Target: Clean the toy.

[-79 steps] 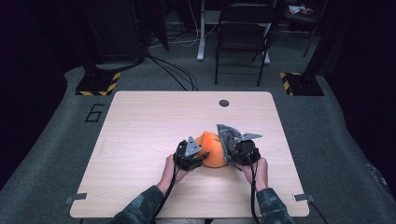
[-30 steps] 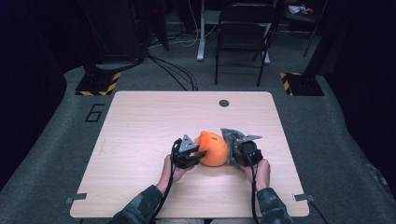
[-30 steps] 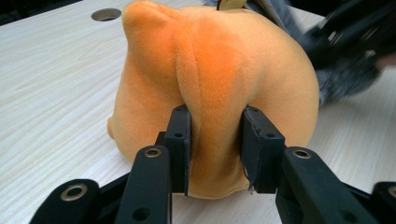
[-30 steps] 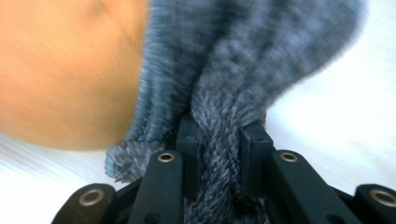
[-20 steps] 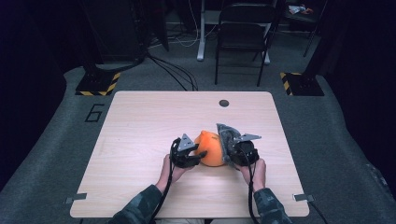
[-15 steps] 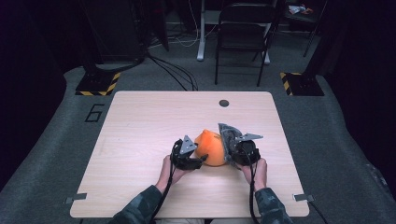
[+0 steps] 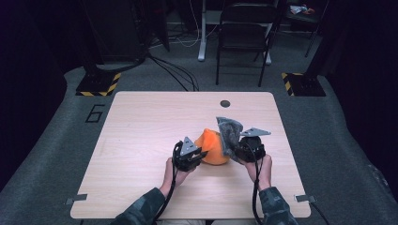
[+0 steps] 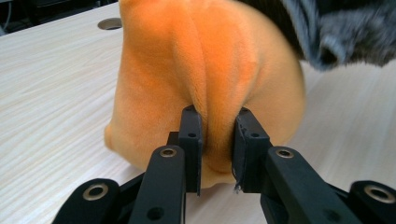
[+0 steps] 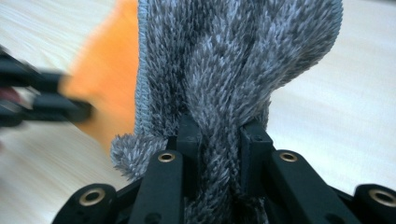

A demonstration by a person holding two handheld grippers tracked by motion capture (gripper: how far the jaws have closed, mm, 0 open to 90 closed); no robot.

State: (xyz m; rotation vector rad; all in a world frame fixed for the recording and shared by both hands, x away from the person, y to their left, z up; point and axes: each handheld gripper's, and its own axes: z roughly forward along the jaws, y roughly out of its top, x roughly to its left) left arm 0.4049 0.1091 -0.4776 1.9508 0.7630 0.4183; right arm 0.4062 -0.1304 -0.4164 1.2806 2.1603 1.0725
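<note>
The left gripper [image 8: 217,140] has just been closing and pinches a fold of the orange plush [image 8: 205,70], which rests on the table [image 7: 141,136]. The right gripper [image 9: 219,140] clamps the grey furry cloth [image 9: 233,56] just beside it.

Orange plush toy [image 8: 205,84]: short, soft velvety pile, matt. Grey cloth [image 9: 233,70]: long shaggy fibres, stitched hem along one edge. Surface [image 7: 141,140]: pale wood-grain laminate, smooth, faint sheen. Left hand-held gripper [image 8: 217,140]: matt black plastic jaws, small metal rivets.
</note>
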